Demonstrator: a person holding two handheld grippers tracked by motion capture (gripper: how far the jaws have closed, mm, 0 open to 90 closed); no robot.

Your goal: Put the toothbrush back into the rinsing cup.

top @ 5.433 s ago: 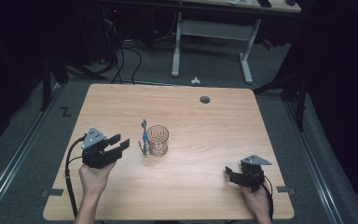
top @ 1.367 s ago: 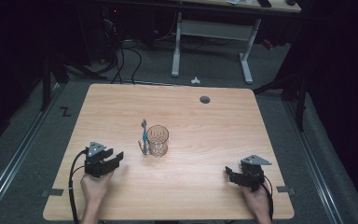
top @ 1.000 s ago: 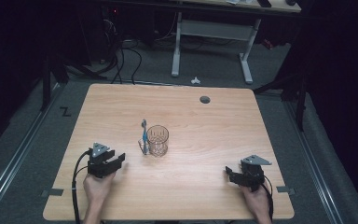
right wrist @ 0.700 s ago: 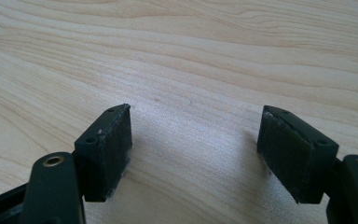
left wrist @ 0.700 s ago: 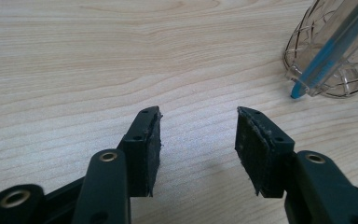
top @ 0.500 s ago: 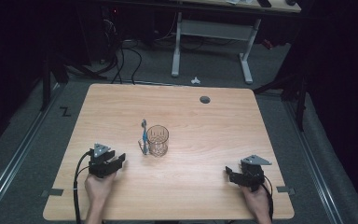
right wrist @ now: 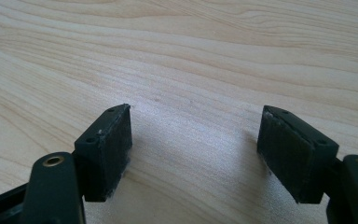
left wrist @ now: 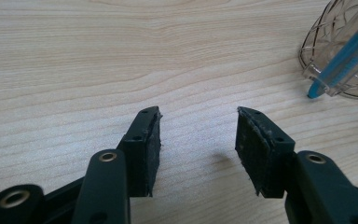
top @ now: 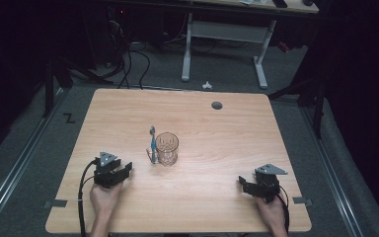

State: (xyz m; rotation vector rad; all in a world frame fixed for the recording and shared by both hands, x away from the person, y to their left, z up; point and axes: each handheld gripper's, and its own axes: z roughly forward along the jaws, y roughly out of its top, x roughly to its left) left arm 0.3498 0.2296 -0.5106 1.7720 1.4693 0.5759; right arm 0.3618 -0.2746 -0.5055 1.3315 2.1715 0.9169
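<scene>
Both grippers' jaws gape, holding nothing

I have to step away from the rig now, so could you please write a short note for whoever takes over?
Left gripper: open, empty, low over the table near its front left, jaws toward the cup.
Right gripper: open, empty, near the front right.
Cup: clear, upright at mid-table.
Toothbrush: blue, stands at the cup's left side; whether it sits inside or leans on the outside I cannot tell.
Done: nothing is held, and both things stand free of the grippers.
Left: probably a check that the toothbrush sits well; otherwise little seems open.
</scene>
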